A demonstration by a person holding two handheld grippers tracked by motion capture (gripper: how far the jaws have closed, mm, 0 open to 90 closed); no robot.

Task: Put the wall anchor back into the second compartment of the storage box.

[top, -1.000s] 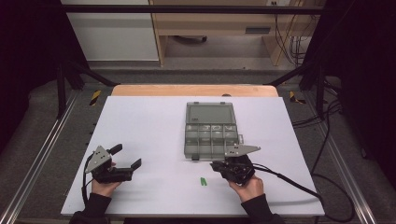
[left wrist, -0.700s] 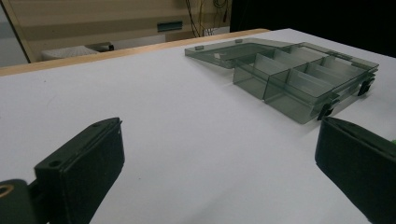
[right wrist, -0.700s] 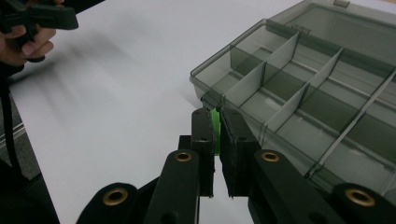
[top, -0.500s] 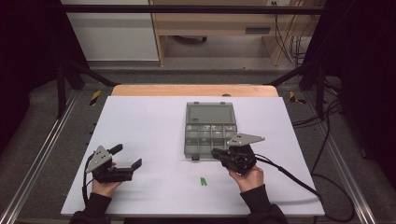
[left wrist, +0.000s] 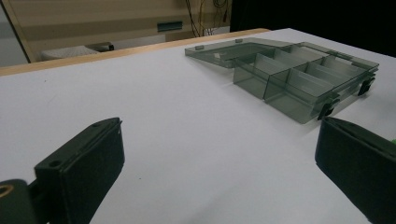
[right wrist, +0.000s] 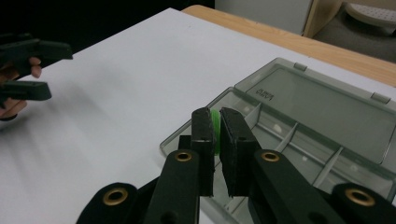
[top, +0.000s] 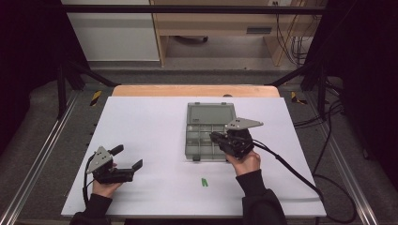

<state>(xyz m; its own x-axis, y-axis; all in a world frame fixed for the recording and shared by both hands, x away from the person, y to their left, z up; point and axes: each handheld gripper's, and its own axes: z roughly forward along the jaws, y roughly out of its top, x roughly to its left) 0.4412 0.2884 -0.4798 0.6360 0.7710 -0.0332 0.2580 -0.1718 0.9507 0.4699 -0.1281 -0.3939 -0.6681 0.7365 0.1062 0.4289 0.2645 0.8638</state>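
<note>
Right gripper jaws clamped on a small green piece, which pokes up between the pads. Just past the fingertips sits the grey compartment box, open, lid laid flat on the far side; the held piece hangs over the box's near-left corner compartments. In the high view the right gripper sits over the box's front right part, the hand behind it at the box's near edge.

A second green piece lies on the white table, near side of the box, behind and left of the right gripper's fingertips, well apart from both grippers.

Left gripper low over the table at near left, jaws wide apart, nothing between them. From the left gripper view the box lies ahead and toward the right finger, well apart; bare table between the fingers. Wooden table edge farthest off.
</note>
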